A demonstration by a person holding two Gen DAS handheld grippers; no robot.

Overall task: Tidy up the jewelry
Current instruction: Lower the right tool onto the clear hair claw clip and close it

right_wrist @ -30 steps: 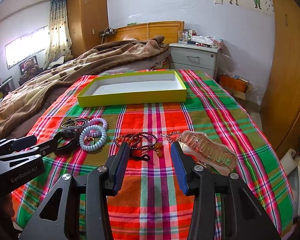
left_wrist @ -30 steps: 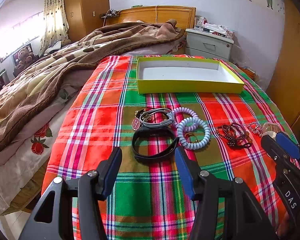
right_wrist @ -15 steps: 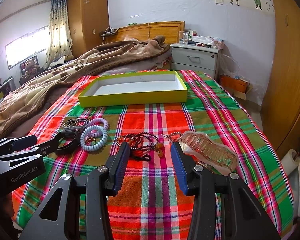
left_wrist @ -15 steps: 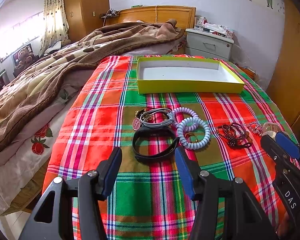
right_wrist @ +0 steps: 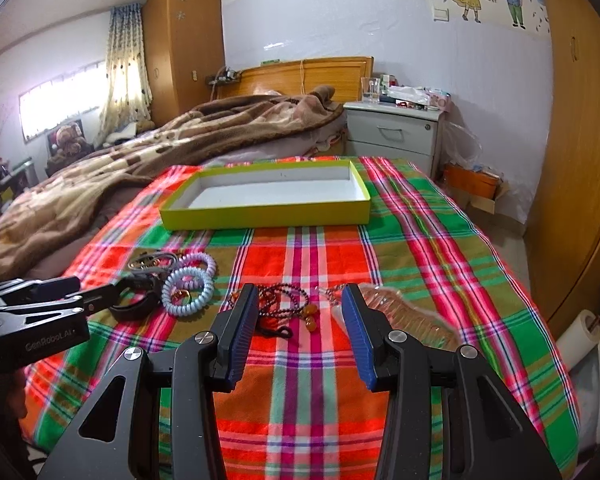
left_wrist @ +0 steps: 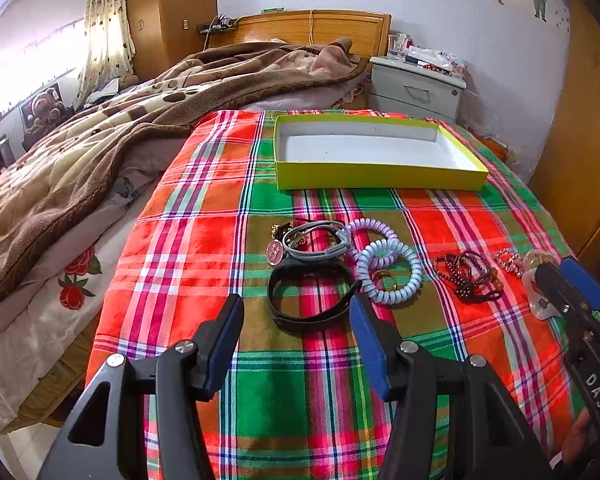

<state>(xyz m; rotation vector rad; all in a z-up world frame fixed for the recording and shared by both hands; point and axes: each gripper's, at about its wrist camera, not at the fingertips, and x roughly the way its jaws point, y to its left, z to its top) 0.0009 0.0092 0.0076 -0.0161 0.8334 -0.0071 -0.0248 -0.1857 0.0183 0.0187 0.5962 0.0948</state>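
Note:
Jewelry lies in a row on the plaid cloth [left_wrist: 204, 240]: a black band [left_wrist: 312, 316], a grey bracelet [left_wrist: 320, 254] with a small pendant, a pale blue coil [left_wrist: 416, 276], a lilac coil [left_wrist: 370, 225] and a dark bead string [left_wrist: 466, 276]. Behind them sits an empty yellow box [left_wrist: 380, 180] with a white inside. My left gripper [left_wrist: 296, 310] is open just short of the black band. In the right wrist view my right gripper [right_wrist: 298, 296] is open with the bead string [right_wrist: 284, 300] ahead of its fingers. A clear packet [right_wrist: 404, 314] lies by the right finger.
A brown blanket [left_wrist: 100, 140] is heaped on the bed to the left. A grey nightstand [right_wrist: 396, 132] with clutter stands behind the yellow box [right_wrist: 264, 216], and a wooden wardrobe [right_wrist: 580, 160] lines the right side. The cloth drops off at its front and right edges.

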